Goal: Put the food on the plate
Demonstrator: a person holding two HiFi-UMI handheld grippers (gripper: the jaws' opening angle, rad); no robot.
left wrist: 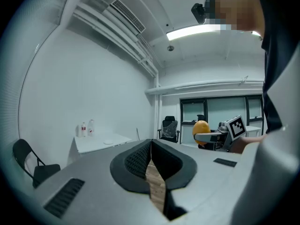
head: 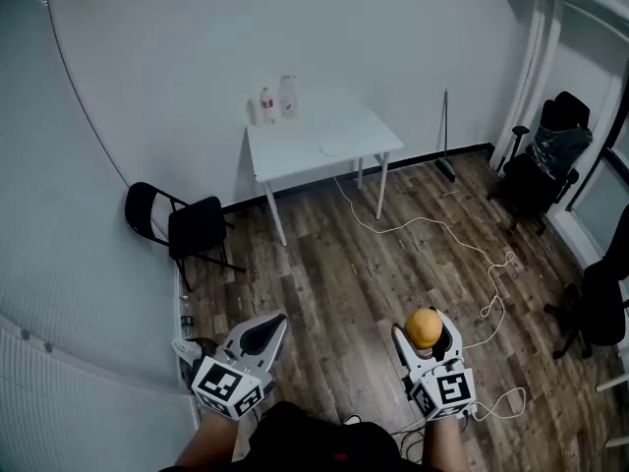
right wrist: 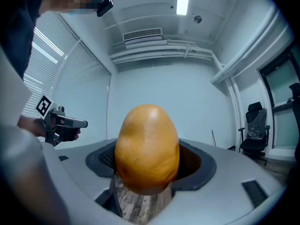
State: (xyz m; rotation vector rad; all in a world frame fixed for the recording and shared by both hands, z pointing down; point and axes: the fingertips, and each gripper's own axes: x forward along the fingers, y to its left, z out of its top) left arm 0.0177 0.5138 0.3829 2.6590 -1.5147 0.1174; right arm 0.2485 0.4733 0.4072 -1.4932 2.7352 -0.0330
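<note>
Ahead, white table [head: 310,131] on wood floor [head: 334,273]; left gripper [head: 276,323] jaws together, right gripper [head: 424,330] jaws clamp fruit [right wrist: 146,146].

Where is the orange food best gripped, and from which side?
Grip the orange food across its wide middle, coming from one end, as the right gripper does: it is egg-shaped, and a grip nearer either tapering end would probably slip.
</note>
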